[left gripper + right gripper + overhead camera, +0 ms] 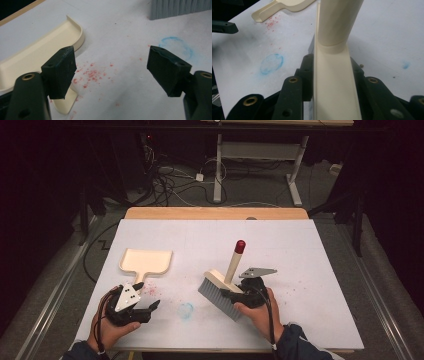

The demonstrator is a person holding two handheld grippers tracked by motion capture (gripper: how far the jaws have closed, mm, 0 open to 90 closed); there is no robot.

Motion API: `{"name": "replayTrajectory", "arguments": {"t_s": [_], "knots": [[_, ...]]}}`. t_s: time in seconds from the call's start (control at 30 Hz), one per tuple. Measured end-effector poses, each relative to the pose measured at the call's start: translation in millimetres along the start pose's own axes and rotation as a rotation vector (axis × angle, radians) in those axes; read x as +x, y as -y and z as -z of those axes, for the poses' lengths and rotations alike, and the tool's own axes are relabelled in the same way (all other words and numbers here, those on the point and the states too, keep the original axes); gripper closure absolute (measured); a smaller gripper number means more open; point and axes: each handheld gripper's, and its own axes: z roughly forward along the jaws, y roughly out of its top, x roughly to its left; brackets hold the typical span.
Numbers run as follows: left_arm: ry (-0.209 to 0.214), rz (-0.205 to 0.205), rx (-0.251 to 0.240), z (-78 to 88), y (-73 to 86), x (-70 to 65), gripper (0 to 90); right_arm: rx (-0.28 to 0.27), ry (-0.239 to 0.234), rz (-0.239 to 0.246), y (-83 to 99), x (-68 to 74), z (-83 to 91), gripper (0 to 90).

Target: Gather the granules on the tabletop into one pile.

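Observation:
A hand brush (220, 291) with a cream back, grey bristles and a red-tipped handle stands tilted on the white table, right of centre. My right gripper (231, 295) is shut on its cream back (334, 82), one jaw on each side, just below the handle's base. A cream dustpan (146, 261) lies flat at the left, handle toward me. Red crumbs (150, 290) are scattered beside that handle. My left gripper (147, 296) sits near the front left edge, open, with nothing between its jaws; they point at the crumbs (91, 75) and the dustpan (37, 55).
A faint blue ring mark (186, 310) lies on the white sheet between the two grippers. A wooden table edge (215, 213) runs along the far side. Beyond it, on the floor, are cables and a desk frame (260, 150).

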Motion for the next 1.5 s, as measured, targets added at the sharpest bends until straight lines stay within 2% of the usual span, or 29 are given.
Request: {"name": "replayTrajectory", "arguments": {"t_s": [0.13,0.2,0.27,0.4,0.43,0.5,0.6,0.67,0.73,0.8,0.87,0.93,1.1,1.13,1.23,1.37,1.5], "knots": [[0.004,-0.009,0.008,-1.1,-0.7,-0.7,22.4,-0.021,-0.02,0.009,-1.8,-4.5,6.5,67.7],[0.0,-0.023,0.005,-1.5,-1.0,-0.6,22.4,-0.021,-0.039,0.046,-4.7,-3.6,10.0,67.7],[0.006,-0.018,0.016,-1.7,-0.5,-1.2,22.4,-0.029,-0.078,0.104,-7.1,-2.1,15.2,67.7],[0.006,-0.021,0.021,-2.3,0.0,-1.3,22.4,-0.038,-0.139,0.267,-7.9,1.7,28.1,67.7],[0.001,-0.033,0.015,-2.3,-0.3,-0.9,22.4,-0.04,-0.153,0.3,-7.1,2.8,31.4,67.7],[0.004,-0.022,0.02,-2.0,-0.2,-1.6,22.4,-0.061,-0.223,0.369,-4.3,3.5,37.6,67.7],[-0.001,-0.032,0.017,-2.6,-0.6,-1.2,22.4,-0.05,-0.296,0.466,3.2,7.3,43.2,67.7],[-0.001,-0.035,0.02,-3.2,-0.6,-1.0,22.4,-0.034,-0.329,0.519,9.0,10.3,43.8,67.7],[0.004,-0.025,0.03,-3.6,-0.3,-2.1,22.4,-0.014,-0.371,0.551,14.7,12.0,42.1,67.7],[0.005,-0.027,0.03,-3.9,-0.5,-2.4,22.4,0.003,-0.39,0.588,19.6,11.8,38.6,67.7],[0.007,-0.028,0.032,-4.4,-0.5,-2.7,22.4,0.014,-0.397,0.605,22.6,9.1,33.3,67.7],[0.003,-0.041,0.029,-5.1,-0.9,-2.3,22.4,-0.003,-0.412,0.604,21.3,2.9,29.5,67.8],[0.008,-0.046,0.035,-7.4,-1.2,-3.6,22.4,-0.016,-0.402,0.63,9.9,-14.8,18.4,67.3],[0.013,-0.038,0.043,-7.8,-1.1,-4.2,22.4,-0.017,-0.406,0.627,7.0,-18.2,15.4,67.2],[0.011,-0.046,0.037,-9.4,-1.7,-4.2,22.4,-0.025,-0.405,0.624,-2.2,-25.8,6.9,67.3],[0.021,-0.042,0.05,-10.6,-1.6,-5.3,22.4,-0.046,-0.383,0.613,-9.9,-30.2,1.1,67.7],[0.022,-0.043,0.049,-10.3,-1.4,-5.3,22.4,-0.065,-0.353,0.606,-12.2,-30.0,8.2,67.7]]}}
